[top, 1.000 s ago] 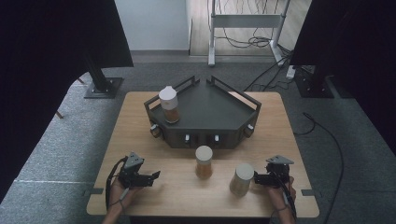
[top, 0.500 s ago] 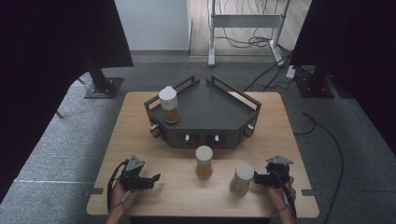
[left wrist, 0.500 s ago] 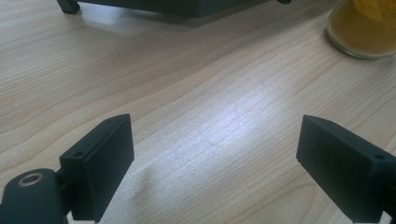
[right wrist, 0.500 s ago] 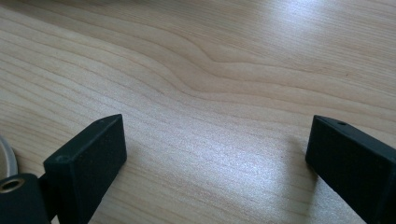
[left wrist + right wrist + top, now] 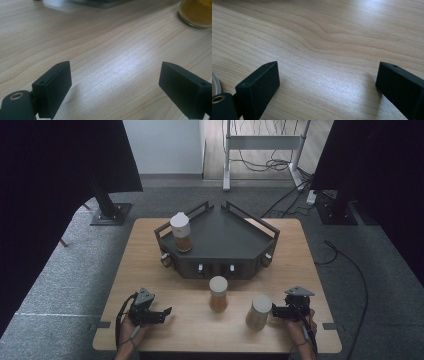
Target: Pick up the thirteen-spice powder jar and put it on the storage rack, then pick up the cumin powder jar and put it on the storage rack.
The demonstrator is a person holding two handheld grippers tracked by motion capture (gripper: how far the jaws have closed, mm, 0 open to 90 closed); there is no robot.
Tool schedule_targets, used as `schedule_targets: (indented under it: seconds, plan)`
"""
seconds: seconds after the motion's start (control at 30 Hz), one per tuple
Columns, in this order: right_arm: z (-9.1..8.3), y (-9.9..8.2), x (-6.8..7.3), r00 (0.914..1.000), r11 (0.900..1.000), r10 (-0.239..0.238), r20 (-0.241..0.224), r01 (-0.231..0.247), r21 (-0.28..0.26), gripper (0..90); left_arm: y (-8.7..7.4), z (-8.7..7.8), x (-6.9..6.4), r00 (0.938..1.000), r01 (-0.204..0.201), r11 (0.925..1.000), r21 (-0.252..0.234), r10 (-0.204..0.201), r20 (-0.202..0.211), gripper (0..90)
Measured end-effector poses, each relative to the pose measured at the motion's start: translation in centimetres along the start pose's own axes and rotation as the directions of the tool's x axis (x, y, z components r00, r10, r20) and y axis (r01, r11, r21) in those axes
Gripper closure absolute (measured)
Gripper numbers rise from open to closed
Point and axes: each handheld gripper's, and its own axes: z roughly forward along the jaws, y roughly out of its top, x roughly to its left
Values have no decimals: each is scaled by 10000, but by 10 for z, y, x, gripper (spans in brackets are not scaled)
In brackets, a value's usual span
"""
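Three spice jars with pale lids are in the high view. One jar (image 5: pixel 180 232) stands on the dark angular rack (image 5: pixel 225 237), a second jar (image 5: pixel 218 293) stands on the table in front of it, and a third jar (image 5: pixel 259 311) sits by the front right. My left gripper (image 5: pixel 165 312) rests at the front left, pointing right, open over bare wood (image 5: pixel 115 70). The second jar's amber base (image 5: pixel 197 12) lies ahead of it to the right. My right gripper (image 5: pixel 276 312) points left just beside the third jar, open with nothing between its jaws (image 5: pixel 328 66).
The wooden table (image 5: pixel 150 265) stands on grey carpet, with dark curtains at both sides. A stand base (image 5: pixel 111 213) sits on the floor at the far left, and a metal frame (image 5: pixel 262 142) and cables lie on the floor beyond the table.
The left gripper has drifted slightly toward the table's front edge. The right gripper and the jars have kept still.
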Motion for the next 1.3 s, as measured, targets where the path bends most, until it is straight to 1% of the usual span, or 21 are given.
schedule_targets:
  seconds: [0.4,0.57,0.73,0.8,0.83,1.0,1.07,1.17,1.3]
  plan:
    - [0,0,0,10000,10000,1,3,-1,0,44,-1,6,1,10000,60,9995,320,-60,-10,108]
    - [0,0,0,10000,10000,-26,-20,26,-8,49,-3,7,0,10000,62,9993,377,-59,-76,103]
    - [-2,-2,0,9999,9999,-67,-130,66,-85,69,-6,7,1,9998,94,9996,259,-90,-169,101]
    - [-3,-4,0,9997,9997,44,-220,-50,-249,78,-6,7,0,9997,73,9996,269,-67,-230,99]
    - [-5,-5,1,9998,9993,42,-188,-49,-362,80,-6,7,-1,9996,32,9996,296,-24,-278,97]
    - [-20,-5,11,9995,9940,-234,198,253,-1060,85,-2,10,-9,9975,-308,9982,505,339,-614,85]
    - [-26,-4,14,9989,9917,-310,341,350,-1240,85,-2,10,-10,9974,-300,9982,525,333,-634,77]
    - [-33,-4,16,9987,9895,-324,402,377,-1396,85,-2,10,-11,9973,-269,9982,540,305,-673,72]
    - [-40,-2,19,9986,9888,-306,424,364,-1447,88,-1,11,-12,9972,-242,9980,581,281,-688,55]
